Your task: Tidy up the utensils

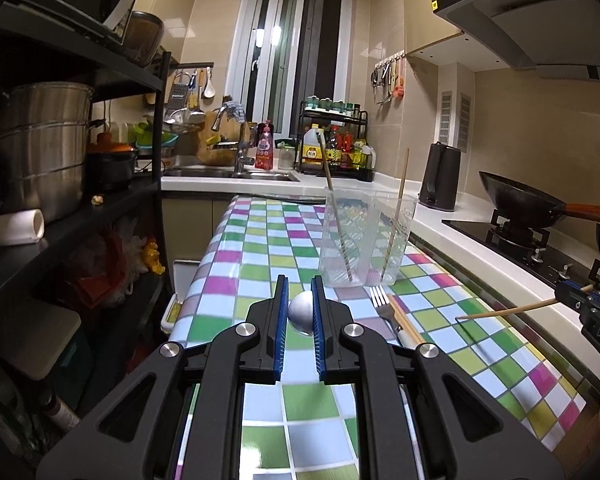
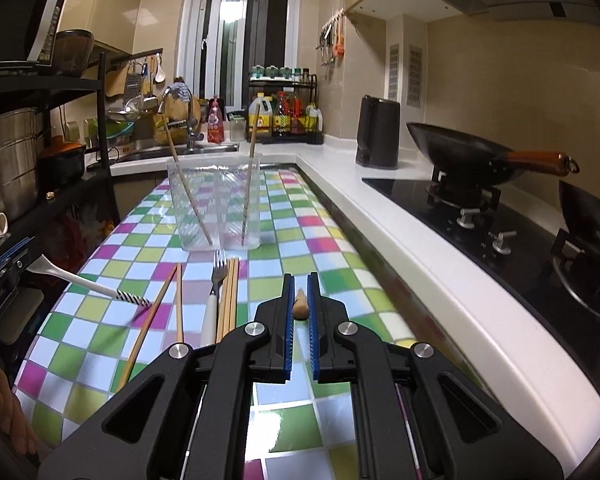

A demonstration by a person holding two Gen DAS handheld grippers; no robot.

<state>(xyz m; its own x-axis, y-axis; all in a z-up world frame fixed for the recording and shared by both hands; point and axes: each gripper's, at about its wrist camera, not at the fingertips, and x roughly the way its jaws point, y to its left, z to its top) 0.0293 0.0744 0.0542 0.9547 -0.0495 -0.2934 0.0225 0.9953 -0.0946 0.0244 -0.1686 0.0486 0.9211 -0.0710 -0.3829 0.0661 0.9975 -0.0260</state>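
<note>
A spoon [image 1: 301,312] is held in the left gripper [image 1: 300,312], a chopstick [image 2: 301,307] in the right gripper [image 2: 300,308]. The clear container [image 2: 215,204] could be tipped if either is dropped in askew. Both handles are hidden behind the fingers; fork [image 2: 216,292] and loose chopsticks [image 2: 228,300] lie on the counter [image 2: 320,248].

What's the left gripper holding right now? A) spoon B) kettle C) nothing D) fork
A: the left gripper has its jaws shut on a spoon, bowl between the pads in its own view, and its white striped handle shows in the right wrist view; the fork lies on the table.
</note>
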